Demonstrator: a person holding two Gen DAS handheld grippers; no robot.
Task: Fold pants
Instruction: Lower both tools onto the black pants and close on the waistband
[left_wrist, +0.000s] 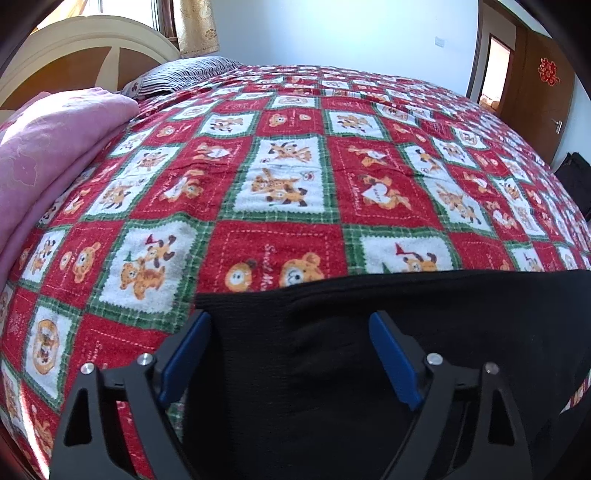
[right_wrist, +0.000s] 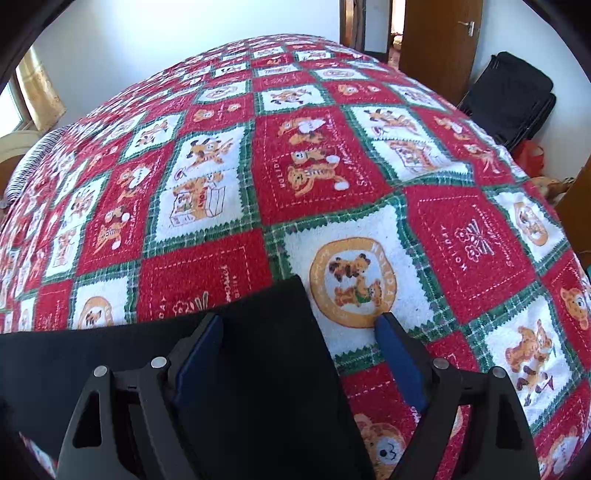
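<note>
Blue-padded fingers (left_wrist: 184, 354) of the left gripper (left_wrist: 290, 354) stand wide apart over the black pants (left_wrist: 406, 332), which lie flat on the patterned bedspread (left_wrist: 284, 177) at the near edge of the bed; nothing is clamped between them. Likewise the right gripper (right_wrist: 301, 354) is spread wide and empty, one finger over the cloth, the other over bare bedspread beside the pants' right corner (right_wrist: 291, 291). Risk noted: if either gripper closes from this stance it may pinch only the top layer, or catch the fuzzy bedspread along with the pants, dragging the cover as the fold is lifted. The right side is most exposed, since it straddles the garment's edge. Uneven grips on the two sides would likely skew the fold. A pink quilt (left_wrist: 55, 147) lies well apart at the left and poses no obstruction.
</note>
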